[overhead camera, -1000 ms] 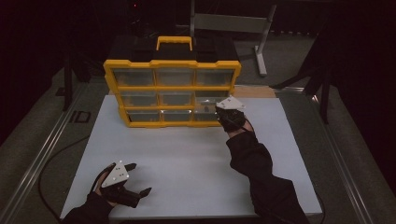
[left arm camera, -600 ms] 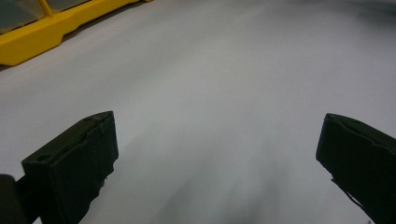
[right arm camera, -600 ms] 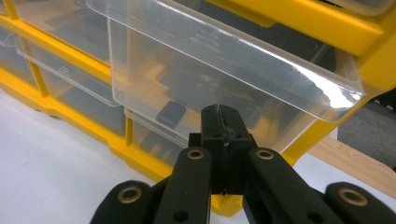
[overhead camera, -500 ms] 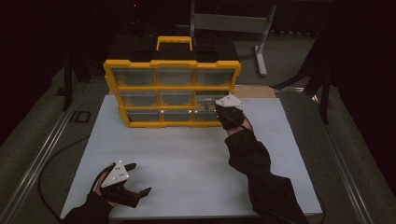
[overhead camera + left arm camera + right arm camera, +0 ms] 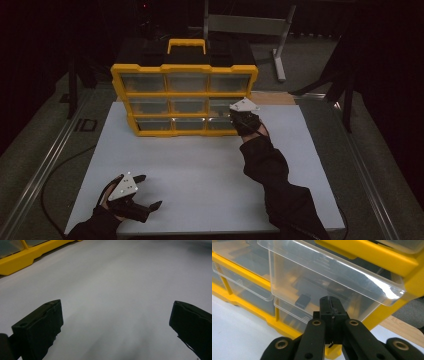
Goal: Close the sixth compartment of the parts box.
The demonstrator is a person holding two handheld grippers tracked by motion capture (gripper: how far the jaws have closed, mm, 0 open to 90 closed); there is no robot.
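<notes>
A yellow organizer [image 5: 185, 68] with clear drawers and a handle stands upright at the back of the white tabletop [image 5: 200, 170]. My right gripper [image 5: 234, 118] is at its right column, at the lower rows. In the right gripper view the jaws of my right gripper [image 5: 332, 303] are shut with nothing between them. Their tips rest against the front of a clear drawer [image 5: 324, 272] that sticks out of the yellow frame [image 5: 367, 251]. A small dark piece [image 5: 302, 301] lies inside that drawer. My left gripper [image 5: 150, 191] sits near the table's front left, open and empty [image 5: 115, 322].
A metal stand [image 5: 250, 22] is behind the organizer. A wooden strip [image 5: 280, 98] lies at the table's back right edge. A cable [image 5: 55, 175] curves off the table's left side. The organizer's yellow base [image 5: 25, 257] is far ahead of the left jaws.
</notes>
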